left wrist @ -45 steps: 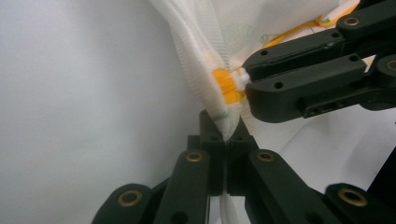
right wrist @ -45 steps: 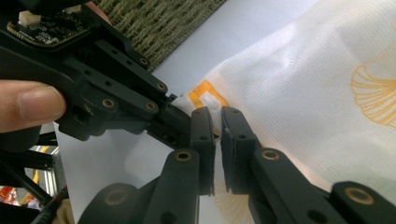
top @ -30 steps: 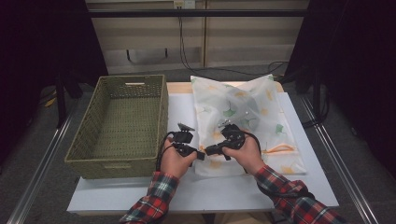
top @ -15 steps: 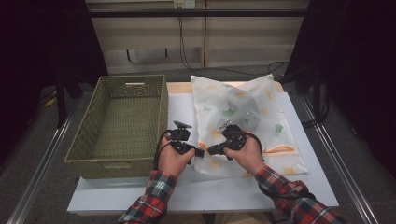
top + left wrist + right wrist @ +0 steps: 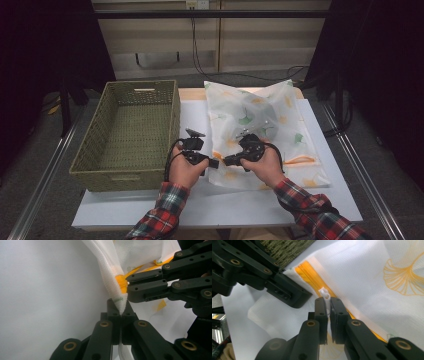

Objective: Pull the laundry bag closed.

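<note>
The left tongs [image 5: 121,315] were closed on the corner of the white zipper bag [image 5: 260,130], lying on the surface [image 5: 150,205]. The right tongs [image 5: 328,305] pinched its zipper pull [image 5: 324,293]; the small tab could slip out under a hard pull.

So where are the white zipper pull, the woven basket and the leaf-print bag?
zipper pull [image 5: 323,293], right gripper view, its white tab above the jaws
woven basket [image 5: 174,107], high view, its right rim
leaf-print bag [image 5: 240,102], high view, its upper cloth
</note>
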Demonstrator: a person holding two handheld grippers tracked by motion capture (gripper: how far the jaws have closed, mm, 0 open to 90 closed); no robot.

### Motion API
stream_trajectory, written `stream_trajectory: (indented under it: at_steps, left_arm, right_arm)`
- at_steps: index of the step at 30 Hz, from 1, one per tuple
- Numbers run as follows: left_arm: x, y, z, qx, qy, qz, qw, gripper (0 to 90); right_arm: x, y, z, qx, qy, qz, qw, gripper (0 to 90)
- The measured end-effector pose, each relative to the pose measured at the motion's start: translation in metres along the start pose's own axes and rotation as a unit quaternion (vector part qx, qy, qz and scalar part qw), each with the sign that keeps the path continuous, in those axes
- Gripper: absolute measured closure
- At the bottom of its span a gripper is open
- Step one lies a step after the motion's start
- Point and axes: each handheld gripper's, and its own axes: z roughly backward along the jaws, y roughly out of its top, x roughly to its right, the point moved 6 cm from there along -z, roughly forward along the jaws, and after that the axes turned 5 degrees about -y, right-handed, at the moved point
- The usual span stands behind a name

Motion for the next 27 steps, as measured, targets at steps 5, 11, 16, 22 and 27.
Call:
stream_trajectory:
  at_steps: [5, 11, 16, 22, 27]
  left_arm:
    - [-0.0001, 0.001, 0.0017, 0.003, -0.001, 0.0, 1.0, 89.2]
    - [-0.0002, 0.0015, 0.002, 0.004, -0.002, 0.001, 1.0, 89.2]
    - [-0.0003, 0.0011, 0.0017, 0.004, -0.002, 0.004, 1.0, 89.2]
    - [-0.0003, 0.0014, 0.0038, 0.007, -0.005, 0.007, 0.9999, 89.2]
    - [-0.0002, 0.0018, 0.0053, 0.005, -0.003, 0.0, 1.0, 89.2]
  right_arm:
    - [0.0018, -0.0026, 0.0008, -0.004, -0.006, -0.002, 1.0, 85.7]
    - [0.0053, -0.0052, 0.0013, -0.003, -0.005, -0.004, 1.0, 85.7]
    - [0.0053, -0.006, 0.001, -0.004, -0.004, -0.004, 1.0, 85.7]
    - [0.0056, -0.0069, 0.0012, -0.008, -0.014, 0.003, 0.9999, 85.8]
    - [0.0081, -0.0083, 0.003, -0.006, -0.016, -0.002, 0.9999, 85.7]
